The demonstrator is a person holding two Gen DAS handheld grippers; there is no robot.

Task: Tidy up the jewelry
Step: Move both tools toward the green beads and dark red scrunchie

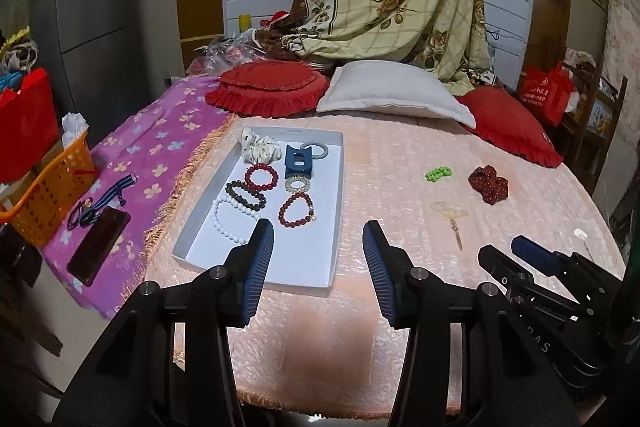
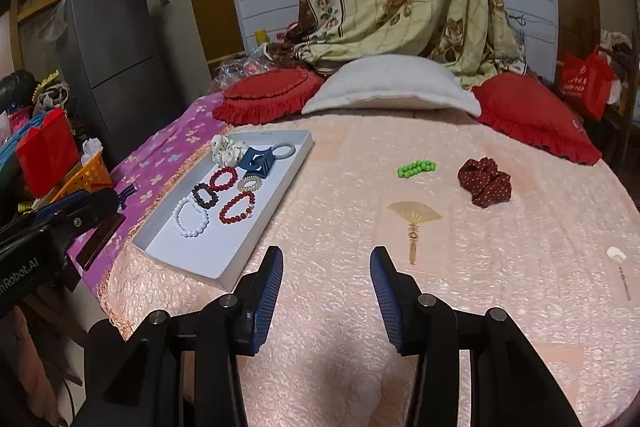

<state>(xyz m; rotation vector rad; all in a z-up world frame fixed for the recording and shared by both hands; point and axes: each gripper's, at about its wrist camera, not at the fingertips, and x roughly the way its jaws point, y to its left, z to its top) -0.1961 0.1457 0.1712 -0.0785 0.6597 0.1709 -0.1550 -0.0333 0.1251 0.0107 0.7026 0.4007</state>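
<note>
A white tray (image 1: 320, 267) (image 2: 280, 187) lies on the pink bedspread and holds several bead bracelets, a white scrunchie (image 1: 260, 149), a blue hair claw (image 1: 298, 161) and a grey hair tie. Outside it lie a green bead bracelet (image 1: 439, 173) (image 2: 416, 167), a dark red scrunchie (image 1: 489, 183) (image 2: 485, 185), a fan-shaped hairpin (image 1: 450, 215) (image 2: 414, 217) and a white hairpin (image 2: 618, 259). My left gripper (image 1: 318, 239) is open and empty over the tray's near end. My right gripper (image 2: 326, 263) is open and empty over the bedspread, near the fan hairpin; it also shows in the left wrist view (image 1: 508, 251).
A white pillow (image 1: 394, 95) and red cushions (image 1: 268, 87) lie at the back. A purple blanket (image 1: 160, 155) at the left carries a dark phone (image 1: 100, 245) and a lanyard. An orange basket (image 1: 48, 195) and a grey fridge (image 1: 92, 19) stand beside the bed.
</note>
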